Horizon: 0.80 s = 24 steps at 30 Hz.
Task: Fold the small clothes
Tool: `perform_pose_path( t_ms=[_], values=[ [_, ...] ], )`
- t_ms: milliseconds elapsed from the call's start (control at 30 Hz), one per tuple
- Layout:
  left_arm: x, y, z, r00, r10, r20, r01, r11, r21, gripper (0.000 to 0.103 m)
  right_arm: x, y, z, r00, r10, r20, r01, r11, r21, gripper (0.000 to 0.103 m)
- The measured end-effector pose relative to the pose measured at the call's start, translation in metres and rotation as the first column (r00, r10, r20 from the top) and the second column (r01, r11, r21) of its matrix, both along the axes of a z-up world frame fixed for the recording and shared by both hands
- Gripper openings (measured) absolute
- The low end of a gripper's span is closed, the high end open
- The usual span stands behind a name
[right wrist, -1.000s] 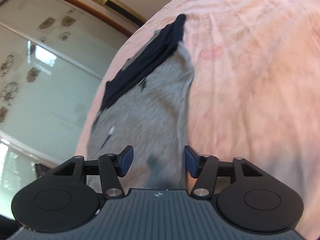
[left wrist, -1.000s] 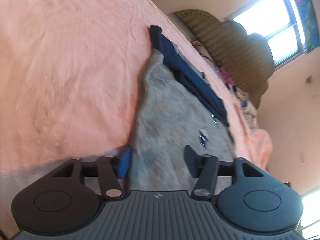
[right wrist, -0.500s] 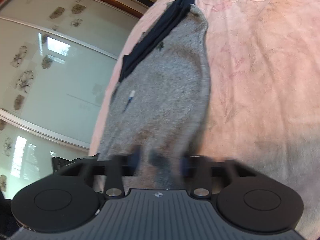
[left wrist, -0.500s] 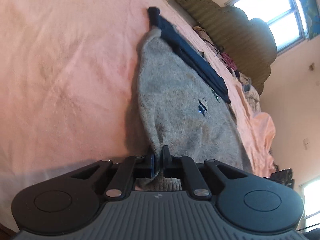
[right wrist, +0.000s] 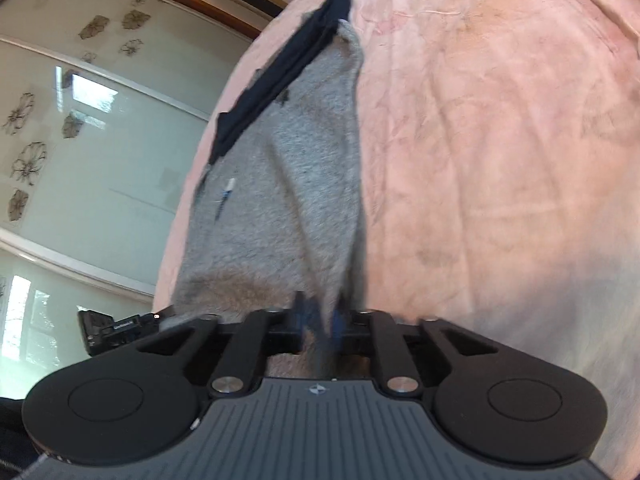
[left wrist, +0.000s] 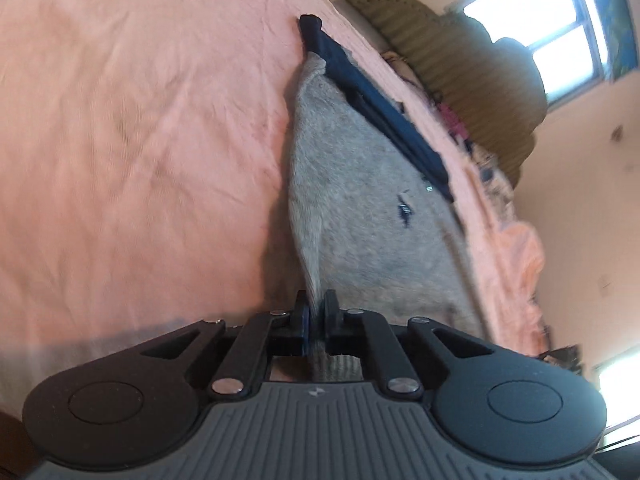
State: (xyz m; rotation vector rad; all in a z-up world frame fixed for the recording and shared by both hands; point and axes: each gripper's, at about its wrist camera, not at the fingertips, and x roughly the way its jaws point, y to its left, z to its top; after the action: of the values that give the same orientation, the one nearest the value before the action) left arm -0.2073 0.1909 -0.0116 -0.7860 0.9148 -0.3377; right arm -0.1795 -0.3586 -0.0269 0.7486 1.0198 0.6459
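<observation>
A small grey knit garment [left wrist: 360, 200] with a dark navy band [left wrist: 376, 108] along its far edge lies on the pink bedsheet [left wrist: 140, 140]. My left gripper [left wrist: 316, 312] is shut on the garment's near left corner, which is lifted off the sheet. In the right wrist view the same garment [right wrist: 288, 184] and its navy band [right wrist: 288, 68] show. My right gripper [right wrist: 318, 316] is shut on the near right corner, the cloth pulled up into a ridge.
The pink sheet [right wrist: 500, 140] spreads wide on both sides of the garment. An olive headboard [left wrist: 460, 60] and a pile of clothes [left wrist: 456, 120] stand beyond the bed. Glass wardrobe doors [right wrist: 80, 140] stand past the bed edge in the right wrist view.
Both grippers went from open above the near hem to shut on its two corners. The near edge has since lifted off the sheet.
</observation>
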Motion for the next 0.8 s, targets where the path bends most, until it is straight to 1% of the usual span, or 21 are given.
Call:
perform_pose_path(
  t_ms=[33,100,167,267,300,333,367,400,467,500,533,567,633,667,700,733,767,800],
  values=[
    [-0.002,-0.001,-0.003,1.000,-0.006,-0.009,0.006,1.000,-0.023,0.014,-0.004,0.000,0.001,1.000,0.013,0.007,-0.013,1.000,0.021,0.053],
    [-0.004,-0.008,-0.006,1.000,-0.017,-0.018,0.017,0.999,-0.028,0.015,-0.006,0.004,0.005,0.999,0.033,0.015,-0.033,0.999,0.017,0.058],
    [-0.005,-0.012,-0.004,1.000,-0.019,-0.005,0.018,1.000,-0.024,0.018,-0.006,0.009,0.004,0.999,0.042,0.008,-0.042,0.999,0.010,0.059],
    [0.001,-0.023,0.004,0.999,-0.030,0.011,0.030,0.999,0.023,0.017,-0.004,0.020,0.005,0.998,0.068,0.008,-0.068,0.998,0.007,0.059],
    [0.003,-0.026,0.009,0.999,-0.035,0.020,0.034,0.998,0.055,0.015,-0.003,0.024,0.005,0.997,0.075,0.007,-0.075,0.997,0.000,0.057],
    [0.004,-0.030,0.017,0.998,-0.037,0.042,0.033,0.995,0.092,0.008,-0.001,0.028,0.006,0.997,0.083,0.003,-0.083,0.996,-0.017,0.039],
    [0.004,-0.030,0.027,0.996,-0.046,0.074,0.037,0.993,0.116,0.008,0.000,0.031,0.007,0.995,0.101,-0.003,-0.101,0.994,-0.028,0.022],
    [0.002,-0.027,0.038,0.992,-0.057,0.110,0.043,0.990,0.131,0.007,-0.001,0.033,0.009,0.994,0.112,0.006,-0.112,0.993,-0.039,0.012],
    [-0.006,-0.019,0.060,0.982,-0.082,0.170,0.050,0.982,0.181,0.006,-0.008,0.036,0.024,0.987,0.151,0.056,-0.148,0.988,-0.052,0.012],
    [-0.009,-0.015,0.066,0.979,-0.097,0.181,0.058,0.976,0.211,0.006,-0.012,0.037,0.030,0.984,0.166,0.070,-0.161,0.984,-0.070,0.012],
    [-0.011,-0.011,0.068,0.980,-0.107,0.170,0.062,0.967,0.249,0.006,-0.016,0.036,0.036,0.982,0.177,0.072,-0.170,0.980,-0.099,0.011],
    [-0.010,-0.007,0.064,0.985,-0.108,0.138,0.067,0.960,0.270,0.006,-0.019,0.034,0.035,0.981,0.186,0.058,-0.177,0.976,-0.130,0.011],
    [-0.007,-0.002,0.042,0.992,-0.119,0.046,0.102,0.958,0.269,0.005,-0.022,0.029,0.021,0.984,0.175,-0.013,-0.175,0.968,-0.181,0.011],
    [-0.006,-0.004,0.031,0.993,-0.116,0.001,0.111,0.949,0.296,0.005,-0.023,0.026,0.014,0.986,0.167,-0.027,-0.169,0.970,-0.177,0.009],
    [-0.007,-0.005,0.022,0.992,-0.122,-0.020,0.122,0.946,0.301,0.005,-0.023,0.022,0.011,0.988,0.153,-0.030,-0.156,0.977,-0.147,0.008],
    [-0.012,-0.001,0.020,0.991,-0.134,0.000,0.129,0.954,0.269,0.005,-0.022,0.018,0.009,0.990,0.138,-0.035,-0.142,0.982,-0.125,0.008],
    [-0.015,0.003,0.022,0.988,-0.154,-0.002,0.150,0.961,0.234,0.006,-0.022,0.017,0.009,0.991,0.129,-0.034,-0.132,0.985,-0.115,0.009],
    [-0.016,0.007,0.026,0.987,-0.160,0.000,0.156,0.963,0.220,0.007,-0.022,0.016,0.011,0.991,0.130,-0.031,-0.132,0.986,-0.104,0.013]
  ],
)
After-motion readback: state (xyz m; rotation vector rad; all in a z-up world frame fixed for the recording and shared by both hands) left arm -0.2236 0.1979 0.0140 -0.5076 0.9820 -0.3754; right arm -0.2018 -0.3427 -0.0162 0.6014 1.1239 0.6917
